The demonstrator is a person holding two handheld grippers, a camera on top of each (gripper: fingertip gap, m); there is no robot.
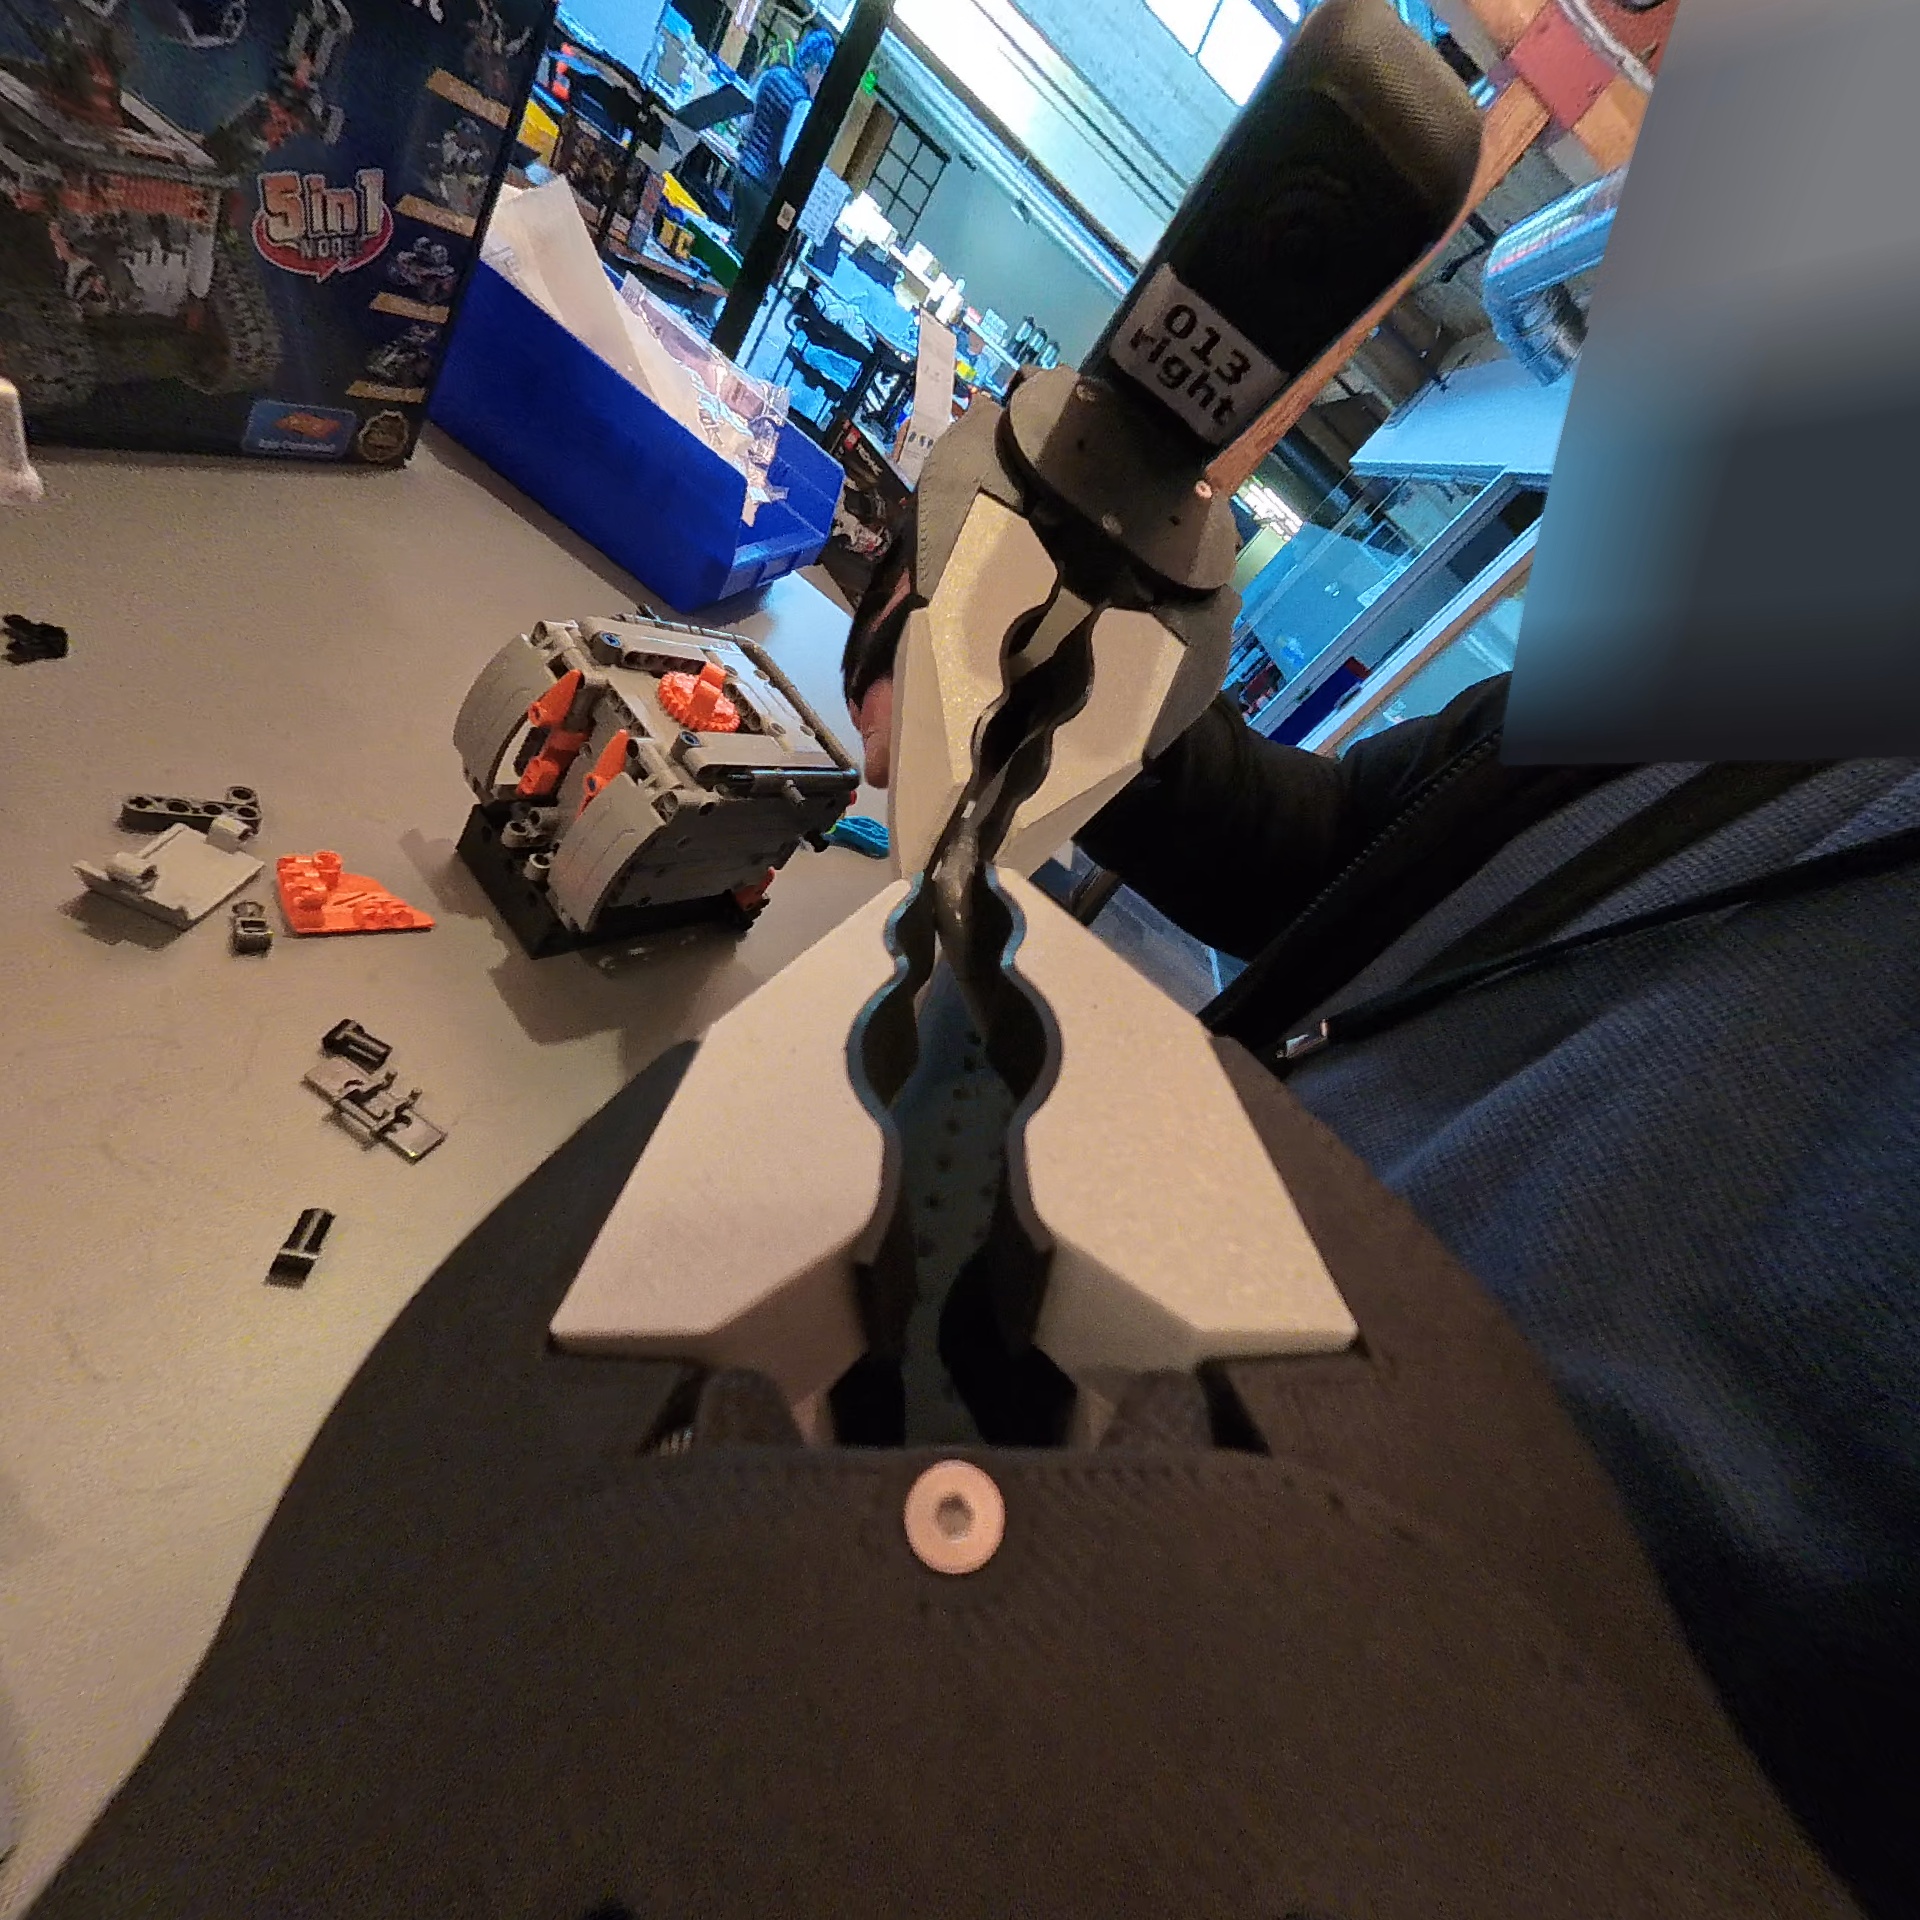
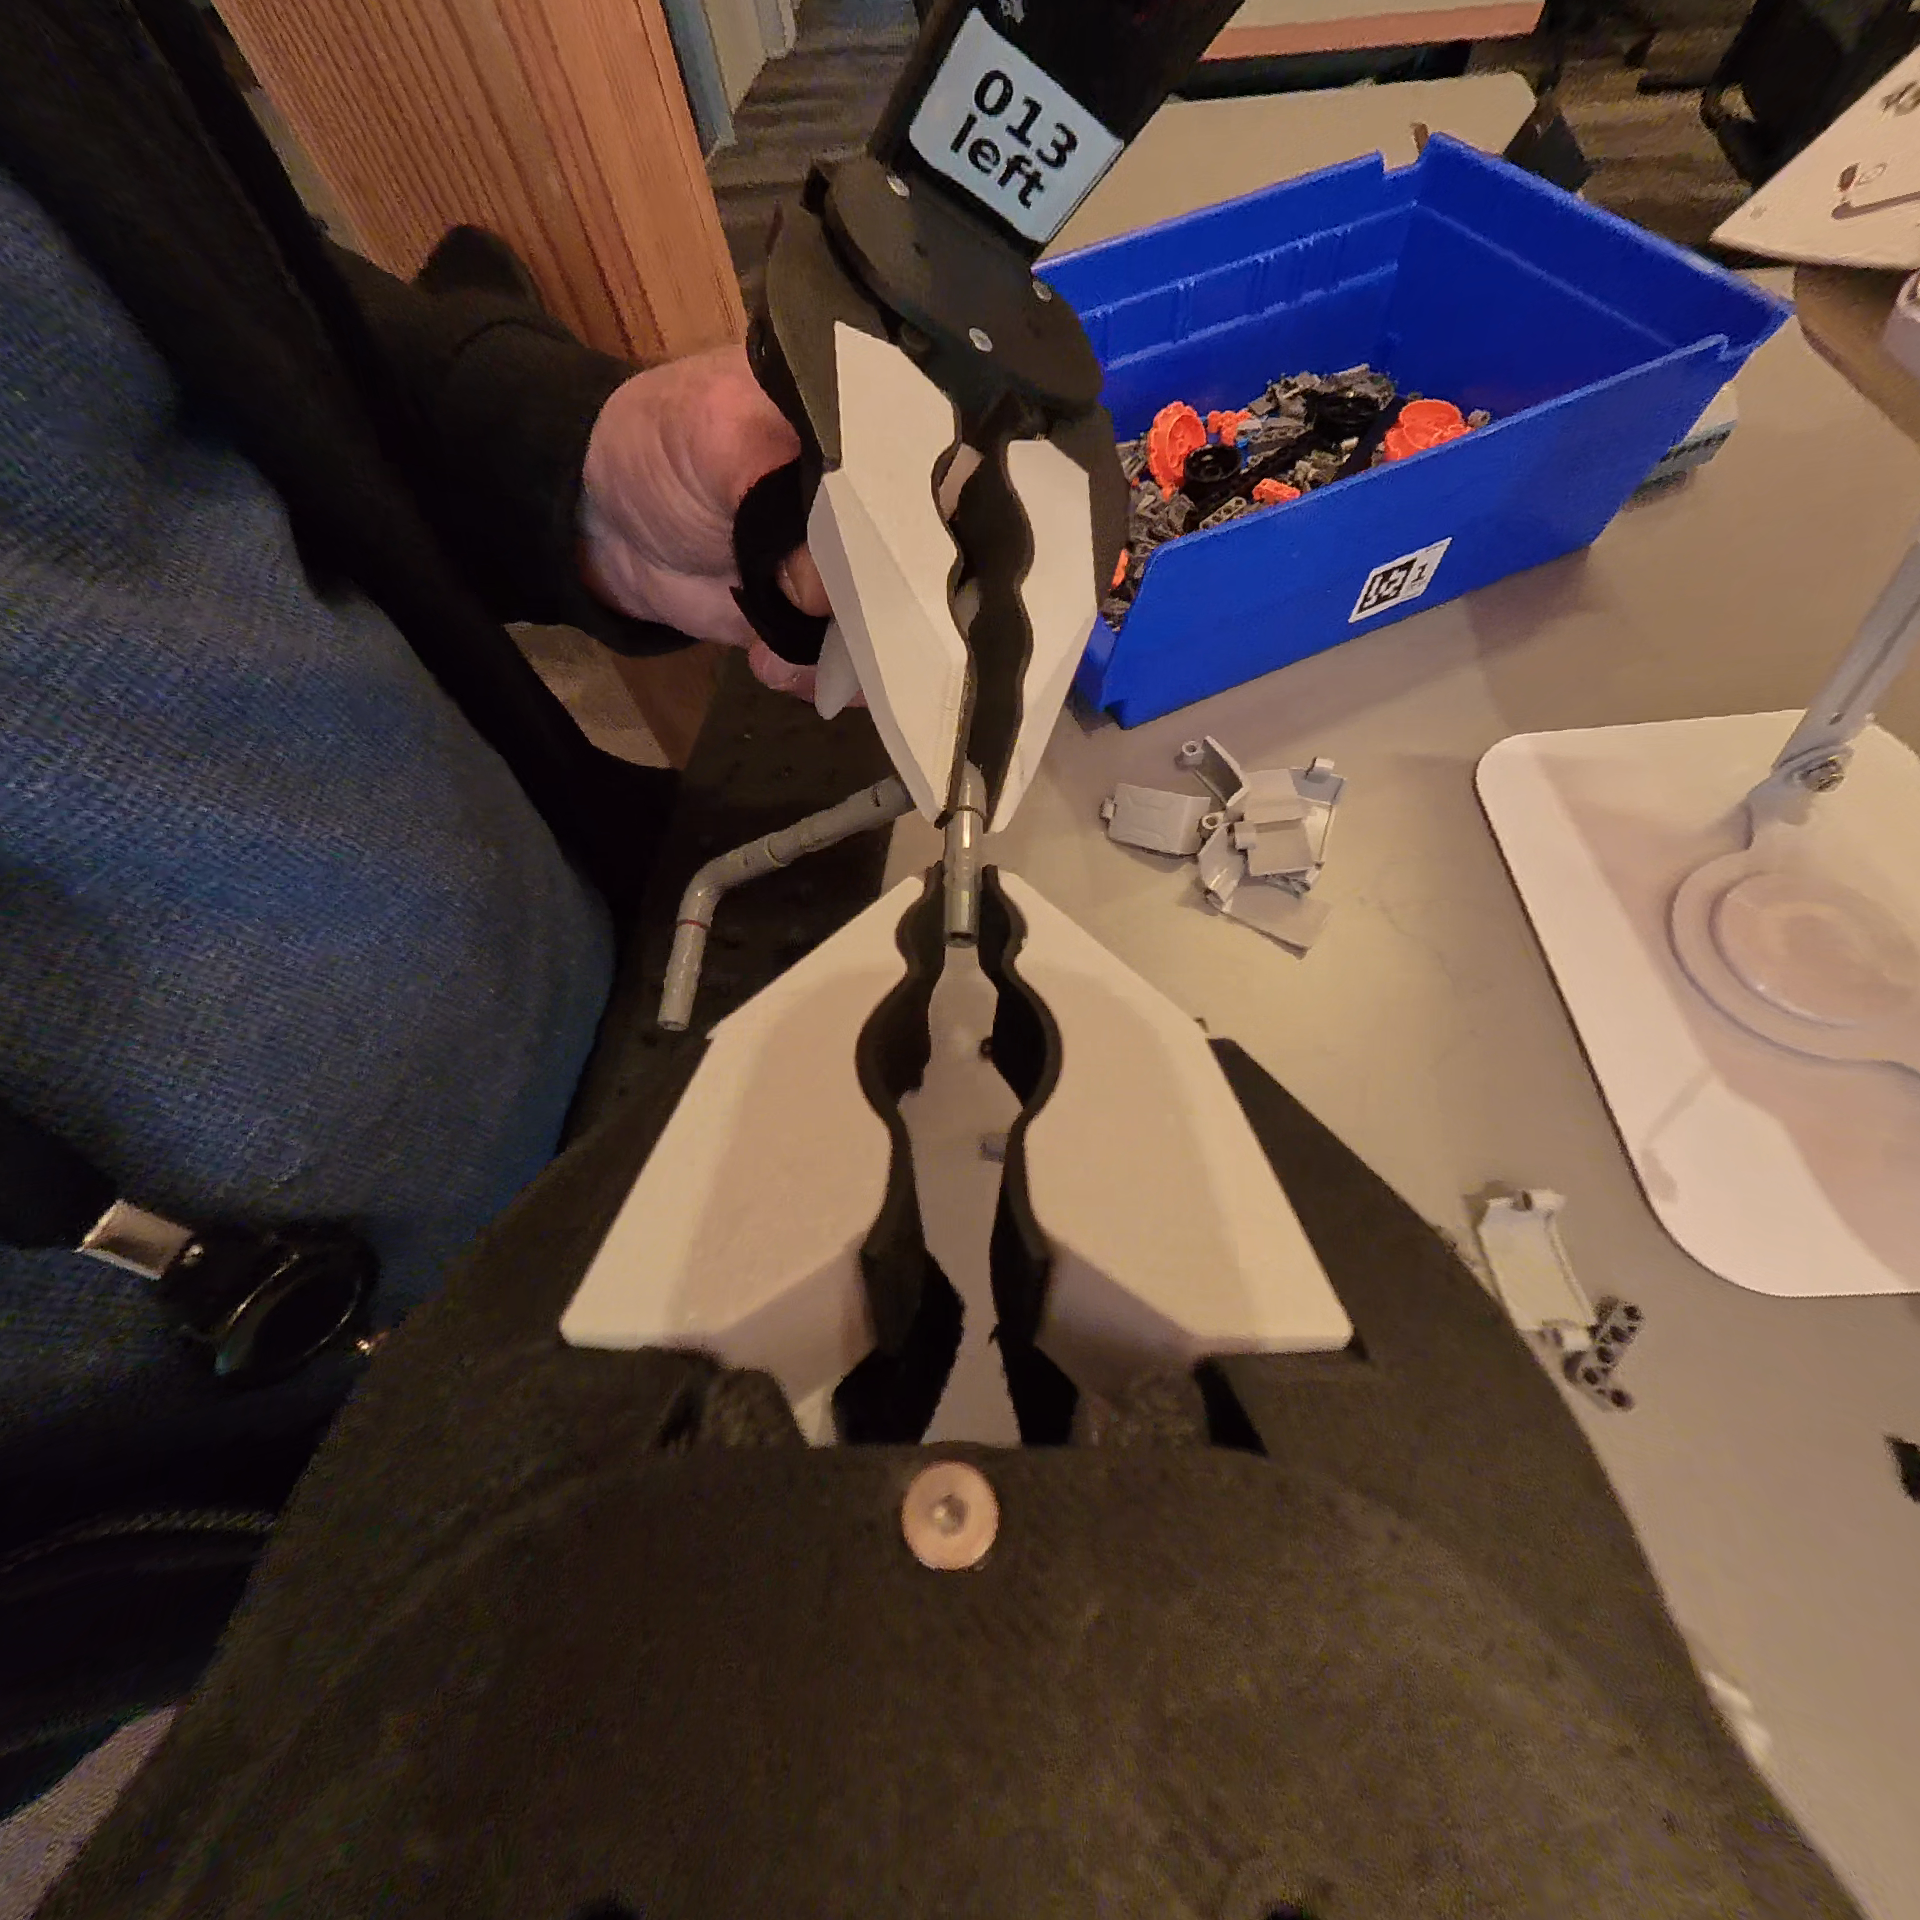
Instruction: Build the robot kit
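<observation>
- Right gripper (image 2: 961, 883) and left gripper (image 2: 961, 810) met tip to tip above the near table (image 2: 1403, 1039) edge, each pinching one end of a short grey tube (image 2: 963, 868).
- Right gripper's jaws stood nearly together, clamped on the tube's near end; a narrow wavy gap ran back between the pads.
- Left gripper came in from the far side, jaws closed on the tube's far end. A hand (image 2: 675, 499) held its grip at the left.
- The tube carried on past the left gripper's tip as a bent grey pipe (image 2: 727, 883), angling left and down over the dark table edge, close to a blue sleeve (image 2: 260, 779).
- In the left wrist view the same meeting showed end on: left gripper (image 1: 956, 894) touching the right gripper (image 1: 961, 831). The tube itself was hidden there by the black pads.
- Right of the tips, near: a heap of loose grey panels (image 2: 1236, 831). Beyond it a blue bin (image 2: 1455, 540) with grey, black and orange parts.
- Far right: a white stand base (image 2: 1714, 1039) with a slanted arm. Nearer, a grey piece (image 2: 1527, 1257) by the right gripper's body.
- Left wrist view, left of the tips: a half-built grey and orange model (image 1: 644, 769), well apart from the grippers. An orange plate (image 1: 343, 894), a grey plate (image 1: 171, 873) and small black bits (image 1: 301, 1247) lay farther left.
- Behind stood a printed box (image 1: 239, 218) and the blue bin (image 1: 623, 447).
</observation>
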